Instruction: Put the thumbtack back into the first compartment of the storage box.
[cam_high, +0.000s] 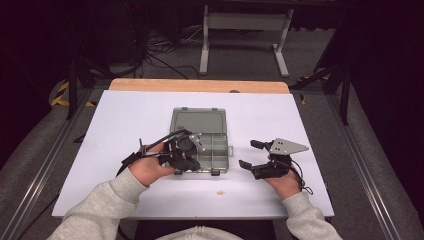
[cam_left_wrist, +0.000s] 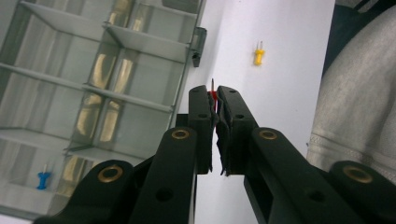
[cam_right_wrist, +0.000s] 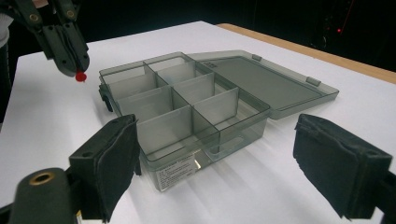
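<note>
A white label with print too small to read sits on the near wall of the grey organizer box (cam_right_wrist: 196, 116), at lower centre of the right gripper view. The left claw (cam_left_wrist: 214, 100) is clamped on one red pushpin (cam_left_wrist: 213, 94), its metal point sticking up past the claw tips, just beside the box's corner latch at the frame's middle. One yellow pushpin (cam_left_wrist: 258, 55) lies on the white counter (cam_left_wrist: 280, 93) at upper right, apart from the claw. One blue pushpin (cam_left_wrist: 43, 178) stands in a compartment at lower left. The right claw (cam_right_wrist: 215, 163) is spread wide, holding nothing, in front of the box.
</note>
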